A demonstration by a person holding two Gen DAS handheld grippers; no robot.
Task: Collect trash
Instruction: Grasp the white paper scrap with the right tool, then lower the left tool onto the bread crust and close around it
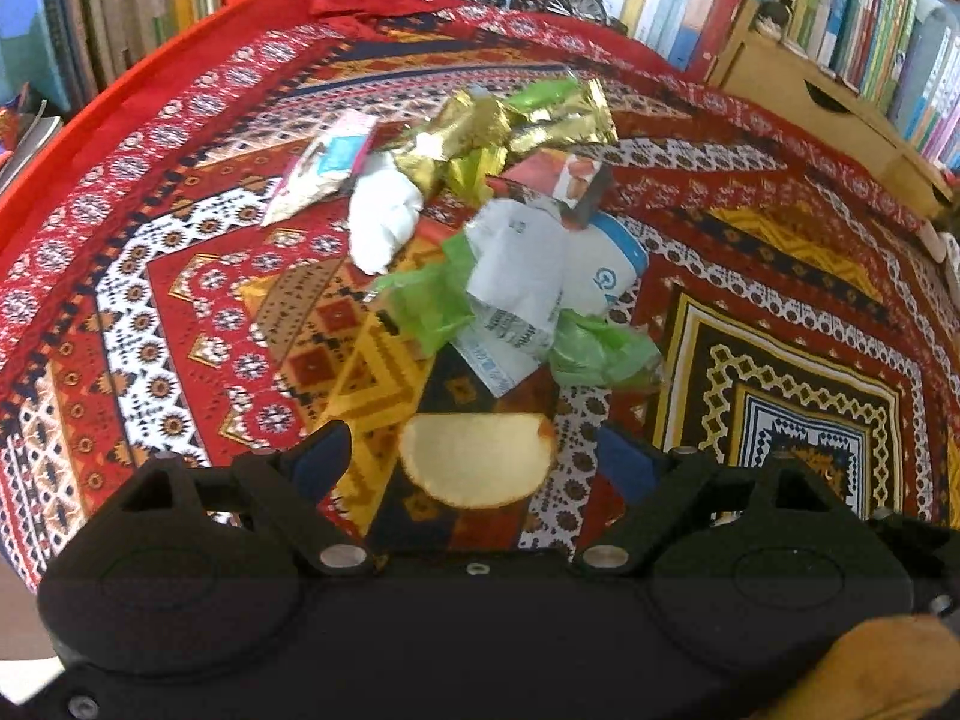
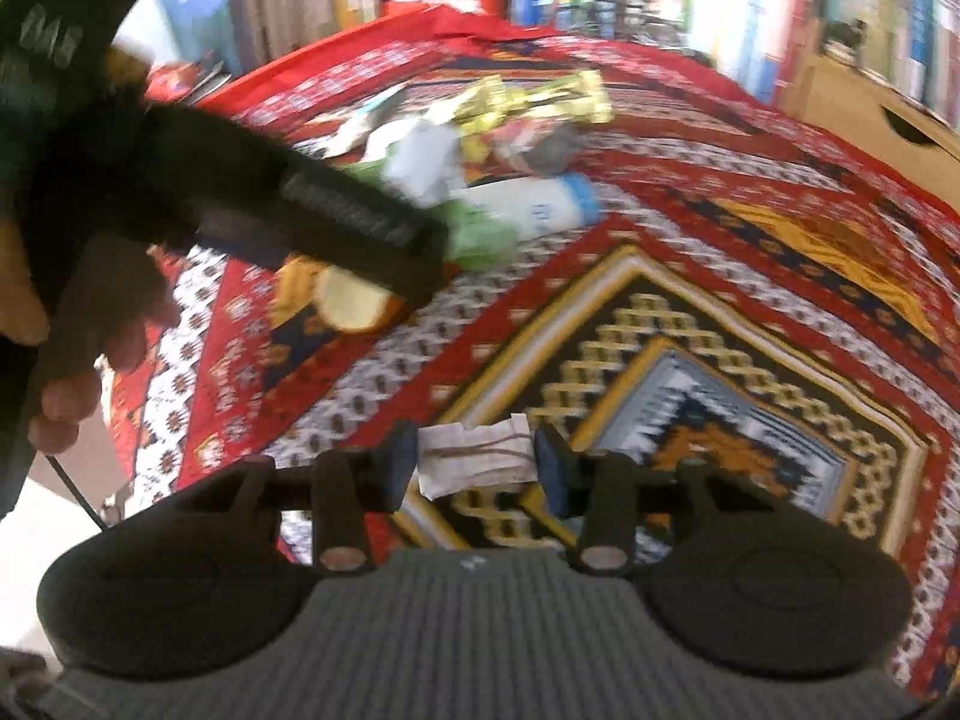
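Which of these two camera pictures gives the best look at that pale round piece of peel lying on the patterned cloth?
The left wrist view: the pale round peel piece with an orange rim lies whole and fairly sharp between the left claw's open fingers. In the right wrist view it is blurred and partly hidden under that claw's black body.

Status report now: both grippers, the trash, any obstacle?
Left gripper open around peel piece. Right gripper shut on paper scrap. Trash pile ahead, nothing blocking.

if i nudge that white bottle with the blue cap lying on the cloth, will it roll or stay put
The white bottle lies on its side, so it would probably roll if pushed across its length. Green plastic and crumpled paper rest against it and may slow it. It looks like light plastic, likely easy to shift.
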